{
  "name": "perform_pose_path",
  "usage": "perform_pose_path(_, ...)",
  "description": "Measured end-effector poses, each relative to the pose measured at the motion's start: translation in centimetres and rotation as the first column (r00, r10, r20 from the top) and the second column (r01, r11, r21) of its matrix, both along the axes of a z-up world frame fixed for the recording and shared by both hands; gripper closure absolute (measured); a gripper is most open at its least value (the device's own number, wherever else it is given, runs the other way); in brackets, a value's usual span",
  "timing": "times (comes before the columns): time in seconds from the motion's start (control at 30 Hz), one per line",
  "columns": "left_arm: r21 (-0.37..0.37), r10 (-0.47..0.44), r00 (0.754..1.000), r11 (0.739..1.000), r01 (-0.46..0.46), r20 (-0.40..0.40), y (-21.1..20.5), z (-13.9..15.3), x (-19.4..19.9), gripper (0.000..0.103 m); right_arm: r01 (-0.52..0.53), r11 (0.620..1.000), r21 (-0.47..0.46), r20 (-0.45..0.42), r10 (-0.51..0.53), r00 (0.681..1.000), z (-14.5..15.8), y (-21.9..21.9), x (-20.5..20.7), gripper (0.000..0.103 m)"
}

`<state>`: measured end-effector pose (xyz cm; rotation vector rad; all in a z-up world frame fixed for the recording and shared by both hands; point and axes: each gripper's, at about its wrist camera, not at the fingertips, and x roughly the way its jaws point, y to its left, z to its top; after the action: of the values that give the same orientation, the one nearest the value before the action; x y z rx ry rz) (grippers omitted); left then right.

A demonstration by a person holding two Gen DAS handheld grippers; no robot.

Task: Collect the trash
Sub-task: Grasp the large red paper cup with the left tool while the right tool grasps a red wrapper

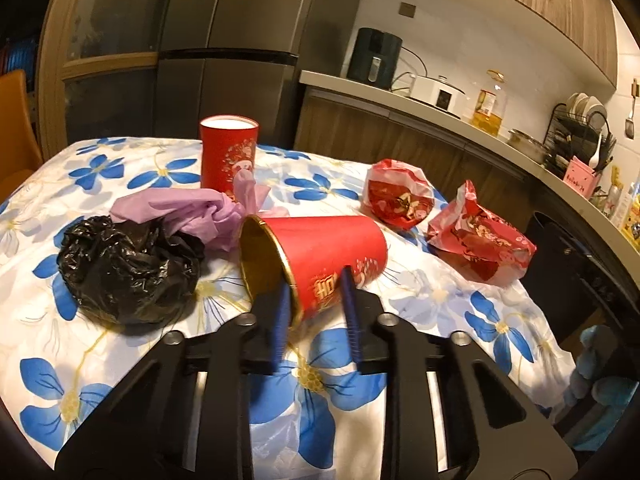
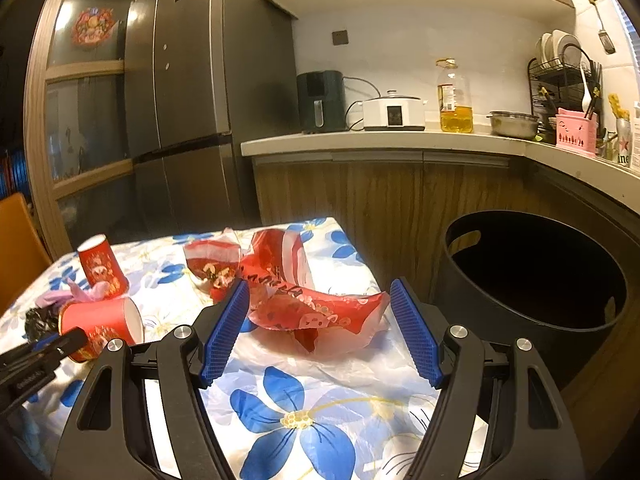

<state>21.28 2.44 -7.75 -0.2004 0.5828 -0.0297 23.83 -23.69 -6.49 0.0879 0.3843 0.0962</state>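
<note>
A red paper cup (image 1: 320,256) lies on its side on the flowered tablecloth (image 1: 160,360). My left gripper (image 1: 316,300) is shut on its rim wall, one finger inside the mouth and one outside; the cup also shows in the right wrist view (image 2: 100,326). A second red cup (image 1: 229,156) stands upright behind. A black bag (image 1: 128,272), a purple glove (image 1: 192,210) and two crumpled red wrappers (image 1: 400,196) (image 1: 480,242) lie around. My right gripper (image 2: 320,312) is open around the nearer red wrapper (image 2: 316,308), not touching it. A black bin (image 2: 532,280) stands right of the table.
A kitchen counter (image 2: 400,142) with an air fryer, cooker, oil bottle, bowl and dish rack runs behind. A fridge (image 2: 192,92) and a wooden cabinet stand at the back left. An orange chair (image 2: 16,240) is at the left edge.
</note>
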Motion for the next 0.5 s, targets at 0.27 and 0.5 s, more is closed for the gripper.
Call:
perform_pose_path(0.27, 0.001, -0.036, 0.999, 0.999, 0.036, 0.007, -0.5, 0.1, -0.3, 0.099, -0.026, 0.998, -0.055, -0.027, 0.025, 0.999, -0.6, 0.6, 2.0, 0.031)
perform_pose_path(0.5, 0.009, -0.064, 0.998, 0.998, 0.064, 0.022, -1.1, 0.4, -0.7, 0.101, -0.055, 0.996, -0.073, -0.08, 0.049, 0.996, -1.4, 1.2, 4.2, 0.04)
